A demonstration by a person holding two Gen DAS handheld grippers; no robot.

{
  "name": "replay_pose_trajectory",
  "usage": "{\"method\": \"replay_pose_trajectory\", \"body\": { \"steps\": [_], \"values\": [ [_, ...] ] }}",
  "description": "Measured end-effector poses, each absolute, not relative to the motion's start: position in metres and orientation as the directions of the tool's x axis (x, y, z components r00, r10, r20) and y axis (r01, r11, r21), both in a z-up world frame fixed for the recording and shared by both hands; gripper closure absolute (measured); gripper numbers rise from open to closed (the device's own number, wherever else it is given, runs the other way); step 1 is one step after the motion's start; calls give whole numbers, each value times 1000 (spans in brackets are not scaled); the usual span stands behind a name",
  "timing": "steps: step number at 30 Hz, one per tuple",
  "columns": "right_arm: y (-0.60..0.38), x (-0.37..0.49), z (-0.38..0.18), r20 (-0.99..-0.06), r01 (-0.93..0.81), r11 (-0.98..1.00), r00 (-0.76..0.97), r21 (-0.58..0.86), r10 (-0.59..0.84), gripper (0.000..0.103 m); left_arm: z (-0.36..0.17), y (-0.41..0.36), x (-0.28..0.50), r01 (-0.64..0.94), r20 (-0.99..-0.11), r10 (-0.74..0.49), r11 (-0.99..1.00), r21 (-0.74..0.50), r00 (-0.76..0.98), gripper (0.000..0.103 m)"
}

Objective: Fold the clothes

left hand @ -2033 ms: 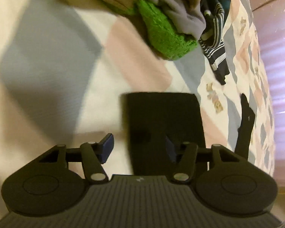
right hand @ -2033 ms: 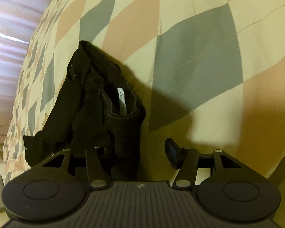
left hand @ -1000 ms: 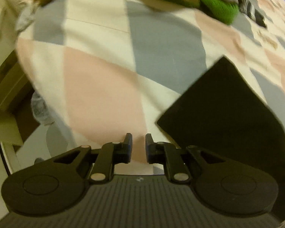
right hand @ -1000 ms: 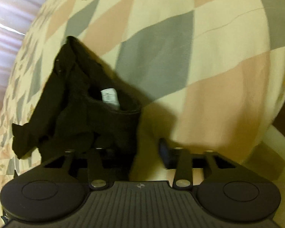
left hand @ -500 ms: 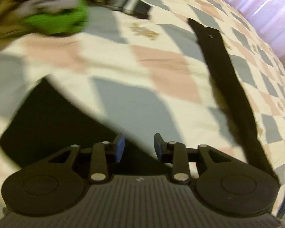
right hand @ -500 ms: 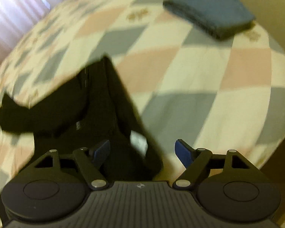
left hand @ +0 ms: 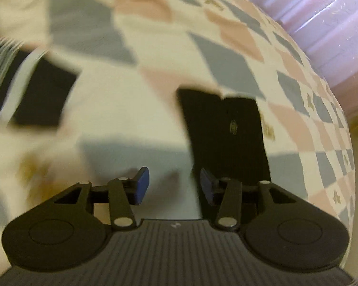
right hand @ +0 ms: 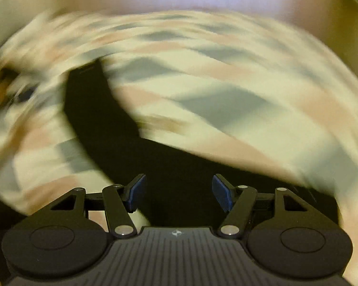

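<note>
Mostly flat, black garment [right hand: 179, 166] sprawls across quilt [right hand: 226, 100]; left gripper [left hand: 174, 186], right gripper [right hand: 179, 191] fingers apart, empty.

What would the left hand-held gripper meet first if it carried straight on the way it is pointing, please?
Probably the checked bedspread: the open left hand-held gripper aims at bare quilt just beside the black garment. Blur leaves depth unclear.

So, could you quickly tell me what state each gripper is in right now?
Left gripper: open, holding nothing, beside the black garment.
Right gripper: open, holding nothing, over the black garment.
</note>
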State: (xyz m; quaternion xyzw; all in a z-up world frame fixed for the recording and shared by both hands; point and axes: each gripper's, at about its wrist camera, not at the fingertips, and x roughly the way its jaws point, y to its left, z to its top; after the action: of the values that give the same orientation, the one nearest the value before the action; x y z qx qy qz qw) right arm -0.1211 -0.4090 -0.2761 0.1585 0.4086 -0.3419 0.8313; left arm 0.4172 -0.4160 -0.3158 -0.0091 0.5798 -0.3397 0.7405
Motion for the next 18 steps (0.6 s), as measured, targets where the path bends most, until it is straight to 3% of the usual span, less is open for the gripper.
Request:
{"method": "replay_pose_trajectory", "body": {
  "steps": [5, 8, 9, 10, 11, 12, 18],
  "values": [
    [-381, 4, -302, -755, 423, 875, 488, -234, -438, 40, -341, -466, 445, 503, -864, -491, 778, -376, 113, 42],
    [-373, 43, -331, -751, 324, 867, 440, -378, -492, 39, -354, -485, 447, 534, -885, -442, 788, -306, 146, 45],
    [-372, 54, -342, -752, 291, 858, 415, -423, -512, 41, -355, -490, 443, 557, -889, -427, 784, -273, 164, 57],
    [-372, 61, -352, -757, 260, 851, 389, -455, -524, 49, -352, -492, 440, 583, -886, -430, 770, -260, 173, 86],
    [-374, 66, -362, -766, 231, 847, 362, -478, -531, 84, -346, -490, 436, 602, -879, -440, 757, -254, 183, 93],
    [-376, 65, -365, -769, 229, 849, 361, -476, -528, 95, -339, -488, 433, 619, -870, -454, 744, -252, 192, 103],
    [-380, 15, -302, -694, 326, 883, 548, -337, -467, 96, -235, -404, 421, 539, -715, -656, 703, -464, 242, 103]
  ]
}}
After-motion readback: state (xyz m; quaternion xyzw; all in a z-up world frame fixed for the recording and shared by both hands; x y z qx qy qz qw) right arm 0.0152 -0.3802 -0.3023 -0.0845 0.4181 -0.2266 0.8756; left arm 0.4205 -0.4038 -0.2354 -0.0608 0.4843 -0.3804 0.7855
